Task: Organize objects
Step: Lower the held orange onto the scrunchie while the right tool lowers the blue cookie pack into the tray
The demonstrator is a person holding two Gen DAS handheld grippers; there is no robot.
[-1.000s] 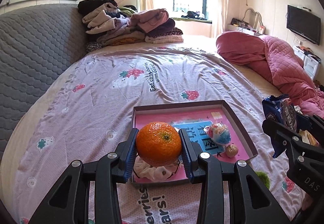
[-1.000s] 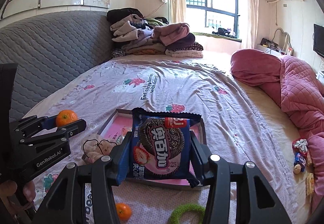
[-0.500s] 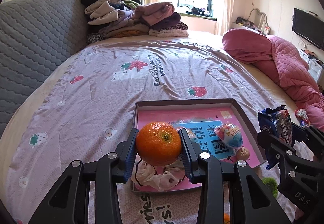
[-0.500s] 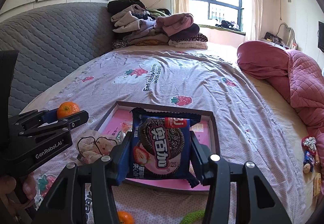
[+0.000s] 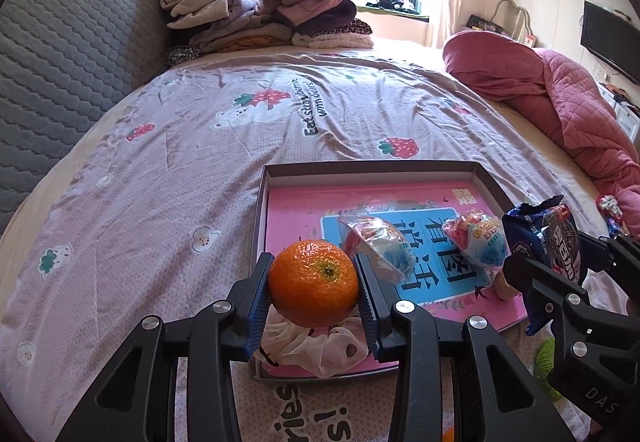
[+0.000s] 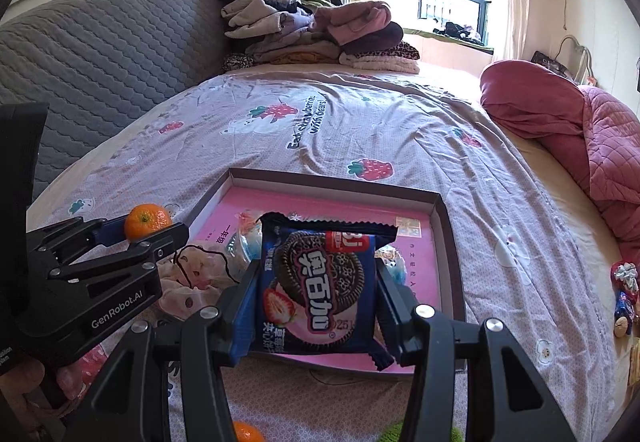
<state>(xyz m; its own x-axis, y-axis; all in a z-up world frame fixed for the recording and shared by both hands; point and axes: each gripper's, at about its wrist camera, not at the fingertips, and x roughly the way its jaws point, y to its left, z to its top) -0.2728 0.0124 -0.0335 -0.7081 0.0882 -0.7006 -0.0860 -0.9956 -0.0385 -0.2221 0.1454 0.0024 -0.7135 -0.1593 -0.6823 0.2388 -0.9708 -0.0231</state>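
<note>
Left gripper (image 5: 314,284) fingers clamp a tangerine (image 5: 313,282) over the box (image 5: 372,168) corner, right gripper (image 6: 316,284) fingers pinch a cookie packet (image 6: 318,282); released high, the round fruit may roll onto the bed (image 5: 160,182).

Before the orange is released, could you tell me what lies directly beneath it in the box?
In the left wrist view, a pale fabric scrunchie lies under the orange in the box.

The left gripper (image 5: 314,290) and the right gripper (image 6: 316,294) tilt downward side by side, each clamped on a load.
</note>
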